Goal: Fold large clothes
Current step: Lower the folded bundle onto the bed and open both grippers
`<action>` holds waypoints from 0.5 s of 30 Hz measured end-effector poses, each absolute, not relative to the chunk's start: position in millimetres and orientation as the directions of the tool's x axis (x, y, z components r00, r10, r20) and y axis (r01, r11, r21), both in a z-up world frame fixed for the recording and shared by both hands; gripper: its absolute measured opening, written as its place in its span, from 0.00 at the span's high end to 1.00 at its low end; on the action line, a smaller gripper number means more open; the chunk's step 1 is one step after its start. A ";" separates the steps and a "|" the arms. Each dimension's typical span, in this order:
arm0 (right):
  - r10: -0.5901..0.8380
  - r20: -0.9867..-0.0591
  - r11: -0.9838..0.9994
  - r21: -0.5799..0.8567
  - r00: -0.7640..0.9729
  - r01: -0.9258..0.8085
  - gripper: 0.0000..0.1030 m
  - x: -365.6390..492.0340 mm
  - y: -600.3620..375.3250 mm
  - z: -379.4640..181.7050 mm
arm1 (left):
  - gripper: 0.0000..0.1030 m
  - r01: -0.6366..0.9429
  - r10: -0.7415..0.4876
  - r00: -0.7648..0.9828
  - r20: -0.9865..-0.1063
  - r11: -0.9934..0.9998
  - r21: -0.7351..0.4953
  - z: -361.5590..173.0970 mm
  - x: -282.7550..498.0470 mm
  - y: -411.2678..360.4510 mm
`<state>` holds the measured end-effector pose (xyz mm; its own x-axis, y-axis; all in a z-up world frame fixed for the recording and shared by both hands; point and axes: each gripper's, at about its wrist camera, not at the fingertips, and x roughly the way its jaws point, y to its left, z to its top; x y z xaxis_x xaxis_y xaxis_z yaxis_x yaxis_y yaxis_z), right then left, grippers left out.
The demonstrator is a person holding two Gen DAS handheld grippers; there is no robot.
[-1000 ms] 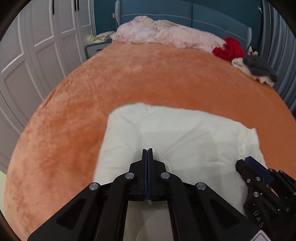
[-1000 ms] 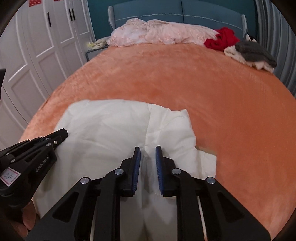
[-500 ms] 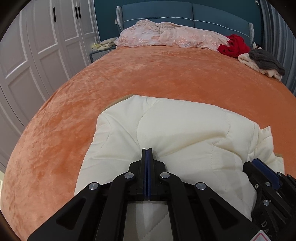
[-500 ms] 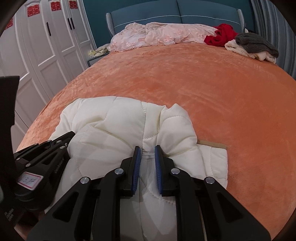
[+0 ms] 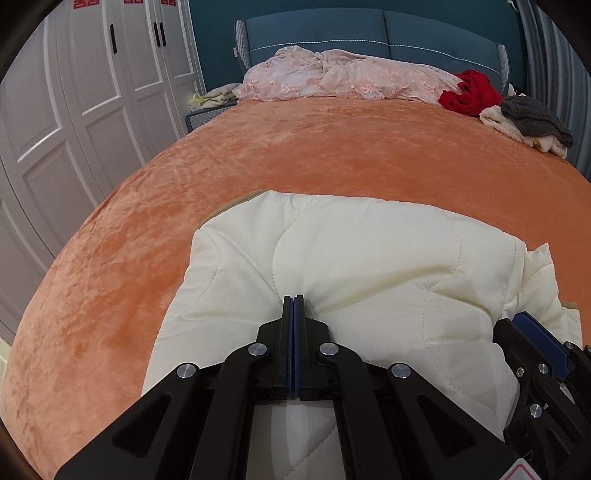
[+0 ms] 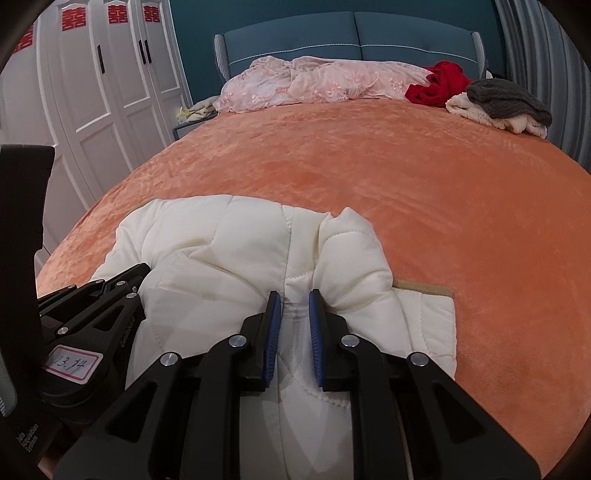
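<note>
Both claws pinching the coat mid-fold on the bed

Your left claw (image 5: 294, 301) and right claw (image 6: 295, 295) are each clamped on the coat (image 5: 369, 266). It's puffy, so letting go carelessly could let the fold spring open.

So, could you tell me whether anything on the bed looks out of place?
The cream quilted garment lies bunched, not flat. Loose clothes, red and grey, sit heaped by the headboard beside a crumpled pink cover.
</note>
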<state>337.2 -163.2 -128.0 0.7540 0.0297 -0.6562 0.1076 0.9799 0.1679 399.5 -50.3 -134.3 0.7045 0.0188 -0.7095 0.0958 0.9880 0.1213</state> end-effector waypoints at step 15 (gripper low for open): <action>0.060 -0.690 0.978 0.184 0.721 0.095 0.85 333.9 -166.0 -115.7 | 0.98 0.104 0.060 0.679 -0.732 0.979 0.177 -120.8 394.0 -52.8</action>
